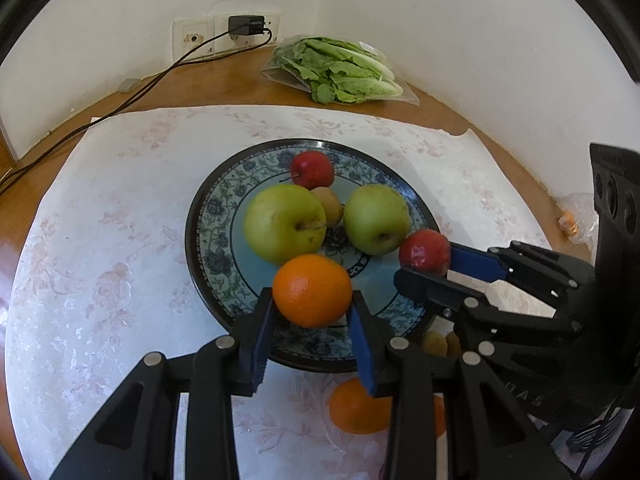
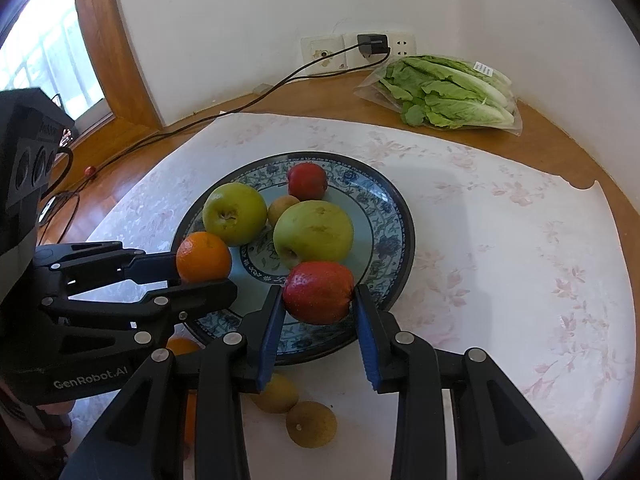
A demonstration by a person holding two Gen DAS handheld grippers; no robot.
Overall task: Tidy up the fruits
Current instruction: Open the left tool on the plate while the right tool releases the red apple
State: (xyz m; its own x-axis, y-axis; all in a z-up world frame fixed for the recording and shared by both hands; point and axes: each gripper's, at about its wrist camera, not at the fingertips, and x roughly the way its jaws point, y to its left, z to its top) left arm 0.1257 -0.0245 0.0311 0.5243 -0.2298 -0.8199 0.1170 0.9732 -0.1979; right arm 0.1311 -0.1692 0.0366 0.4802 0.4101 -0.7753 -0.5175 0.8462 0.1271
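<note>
Left gripper clamps an orange, right gripper a red apple, apparently above the plate's 6 o'clock rim; next, lower and release.

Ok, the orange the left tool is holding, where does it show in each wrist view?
Left wrist view: the orange sits low centre, between the left tool fingers, over the plate's near rim.
Right wrist view: the orange is left of centre, at the left tool's tip, by the plate's left rim.
Shared landmark: the bagged lettuce by the wall.
</note>
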